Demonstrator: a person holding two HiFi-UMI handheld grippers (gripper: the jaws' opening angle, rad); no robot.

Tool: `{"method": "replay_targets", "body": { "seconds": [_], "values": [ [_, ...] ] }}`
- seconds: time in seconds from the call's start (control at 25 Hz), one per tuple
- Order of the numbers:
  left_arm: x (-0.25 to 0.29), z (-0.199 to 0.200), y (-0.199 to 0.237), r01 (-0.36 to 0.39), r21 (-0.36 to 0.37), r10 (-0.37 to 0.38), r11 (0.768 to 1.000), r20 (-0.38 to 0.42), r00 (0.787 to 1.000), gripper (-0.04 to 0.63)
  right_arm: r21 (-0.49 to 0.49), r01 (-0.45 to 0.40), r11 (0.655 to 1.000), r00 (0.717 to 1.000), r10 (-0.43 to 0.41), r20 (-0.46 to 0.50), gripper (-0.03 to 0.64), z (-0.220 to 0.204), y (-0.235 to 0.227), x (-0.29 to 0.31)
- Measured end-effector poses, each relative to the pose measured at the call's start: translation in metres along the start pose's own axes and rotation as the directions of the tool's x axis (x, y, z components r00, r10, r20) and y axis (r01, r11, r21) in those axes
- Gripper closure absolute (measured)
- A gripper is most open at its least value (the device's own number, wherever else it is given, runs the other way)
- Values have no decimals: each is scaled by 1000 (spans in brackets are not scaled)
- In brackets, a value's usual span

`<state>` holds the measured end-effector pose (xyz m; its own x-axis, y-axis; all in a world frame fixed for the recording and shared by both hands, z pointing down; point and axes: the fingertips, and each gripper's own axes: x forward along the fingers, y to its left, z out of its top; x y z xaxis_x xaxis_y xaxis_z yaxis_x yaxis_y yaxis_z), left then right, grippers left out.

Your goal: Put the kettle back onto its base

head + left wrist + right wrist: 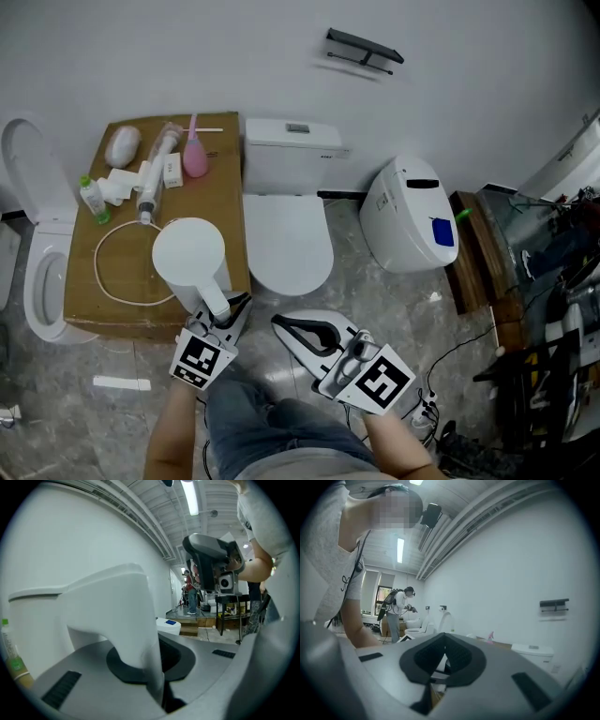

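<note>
A white kettle point(190, 255) stands upright on the cardboard box point(225, 202), at its near right part. A white cord point(101, 272) loops across the box beside it; the base itself is hidden from me. My left gripper point(225, 306) is shut on the kettle's handle point(212, 298), which sticks out toward me. In the left gripper view the white handle point(136, 634) fills the gap between the grey jaws of the left gripper point(157, 686). My right gripper point(281, 326) hovers to the right, in front of the toilet, shut and empty. Through the right gripper point(445, 665) only the room shows.
On the box's far left lie a pink bottle point(194, 155), a small green-capped bottle point(92, 199) and some white items. A closed white toilet point(286, 234) stands against the wall right of the box, another toilet point(42, 272) left, a tipped one point(408, 216) right, next to wooden planks point(478, 262).
</note>
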<state>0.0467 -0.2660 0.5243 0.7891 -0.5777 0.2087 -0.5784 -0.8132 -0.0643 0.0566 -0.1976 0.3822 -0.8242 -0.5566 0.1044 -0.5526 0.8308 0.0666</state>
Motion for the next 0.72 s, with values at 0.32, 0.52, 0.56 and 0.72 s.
{"method": "replay_targets", "body": {
  "seconds": [0.32, 0.52, 0.56, 0.72],
  "values": [
    [-19, -6, -4, 72, 49, -70, 996, -36, 997, 485, 6, -7, 1000, 1000, 7, -1, 609, 2, 2, -9],
    [-35, -8, 2, 80, 22, -79, 997, -43, 996, 485, 12, -25, 1000, 1000, 25, -4, 607, 6, 4, -7],
    [-37, -8, 2, 84, 14, -83, 996, -47, 995, 482, 12, -32, 999, 999, 32, -5, 609, 6, 4, -5],
    [-43, -10, 0, 114, 37, -111, 993, -63, 992, 463, 13, -70, 997, 998, 70, 6, 609, 6, 4, 11]
  ]
}}
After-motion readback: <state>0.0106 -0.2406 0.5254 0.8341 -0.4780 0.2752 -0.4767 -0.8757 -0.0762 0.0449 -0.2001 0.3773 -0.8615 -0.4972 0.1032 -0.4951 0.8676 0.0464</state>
